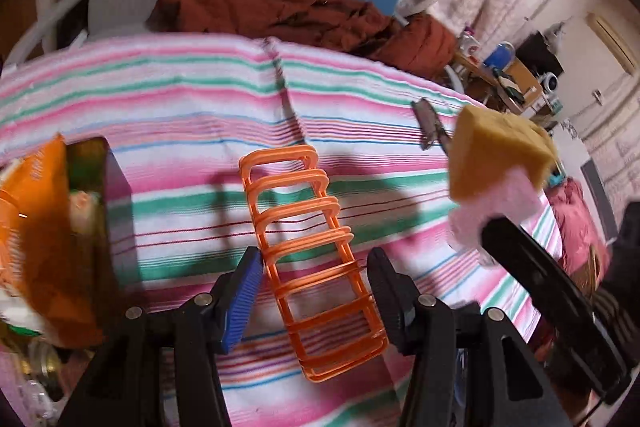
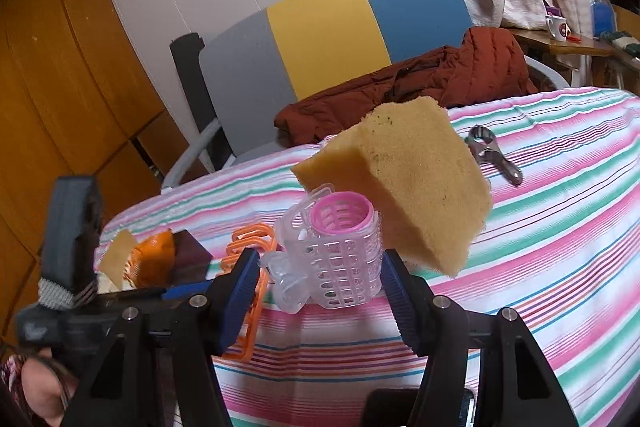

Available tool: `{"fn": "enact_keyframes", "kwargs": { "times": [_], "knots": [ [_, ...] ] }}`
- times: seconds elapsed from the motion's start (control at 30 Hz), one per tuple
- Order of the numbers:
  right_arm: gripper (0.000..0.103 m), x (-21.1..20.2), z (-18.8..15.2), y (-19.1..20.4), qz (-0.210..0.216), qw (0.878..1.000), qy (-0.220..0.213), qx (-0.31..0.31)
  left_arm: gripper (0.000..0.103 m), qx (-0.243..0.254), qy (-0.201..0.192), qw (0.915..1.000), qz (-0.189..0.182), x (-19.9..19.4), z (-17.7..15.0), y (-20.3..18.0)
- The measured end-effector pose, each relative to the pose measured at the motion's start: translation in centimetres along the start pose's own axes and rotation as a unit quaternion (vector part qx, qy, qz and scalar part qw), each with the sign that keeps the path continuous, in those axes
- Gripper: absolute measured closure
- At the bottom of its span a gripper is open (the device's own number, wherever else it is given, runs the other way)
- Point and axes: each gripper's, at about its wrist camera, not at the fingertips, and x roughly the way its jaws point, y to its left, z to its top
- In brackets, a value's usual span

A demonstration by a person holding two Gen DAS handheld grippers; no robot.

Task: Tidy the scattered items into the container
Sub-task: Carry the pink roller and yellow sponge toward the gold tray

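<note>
An orange plastic rack [image 1: 310, 259] lies on the striped tablecloth, and my left gripper [image 1: 314, 279] stands open around its near half. My right gripper [image 2: 320, 283] is shut on a clear plastic basket [image 2: 344, 267] that holds a pink roller [image 2: 342, 213], with a yellow sponge [image 2: 404, 179] tilted on top. The same sponge [image 1: 496, 155] and basket show at the right of the left wrist view. A dark container [image 1: 86, 187] with an orange packet [image 1: 36, 227] stands at the left. A metal opener [image 2: 494, 155] lies farther back on the cloth.
A striped cloth [image 1: 180, 99] covers the table. A chair with grey, yellow and blue back [image 2: 328, 27] stands behind the table, with a rust-red jacket [image 2: 420, 83] on it. A side table with a mug [image 2: 558, 27] is at the far right.
</note>
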Motion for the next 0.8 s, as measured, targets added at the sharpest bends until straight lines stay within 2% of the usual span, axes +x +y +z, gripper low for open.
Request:
{"fn": "enact_keyframes", "kwargs": {
  "times": [0.17, 0.33, 0.47, 0.57, 0.63, 0.8],
  "knots": [
    [0.040, 0.1, -0.1, -0.6, 0.002, 1.000, 0.003, -0.002, 0.042, -0.043, 0.001, 0.9990, -0.015, 0.7, 0.7, 1.2],
    [0.040, 0.3, -0.3, 0.2, 0.007, 1.000, 0.007, -0.020, 0.041, -0.035, -0.019, 0.9991, -0.015, -0.2, 1.6, 0.7],
    [0.040, 0.6, -0.7, 2.1, -0.007, 0.997, 0.011, -0.082, 0.038, -0.044, -0.026, 0.9970, -0.058, -1.3, 2.7, 0.2],
    [0.040, 0.7, -1.3, 3.6, -0.017, 0.990, 0.015, -0.136, 0.028, -0.063, -0.027, 0.9921, -0.105, -1.9, 3.8, -0.3],
    [0.040, 0.8, -1.7, 4.6, -0.015, 0.986, 0.016, -0.168, 0.023, -0.065, -0.025, 0.9905, -0.119, -2.1, 4.4, -0.6],
    [0.040, 0.8, -2.2, 5.8, -0.009, 0.977, 0.020, -0.210, 0.022, -0.054, -0.010, 0.9889, -0.138, -2.6, 5.7, -1.4]
  ]
}}
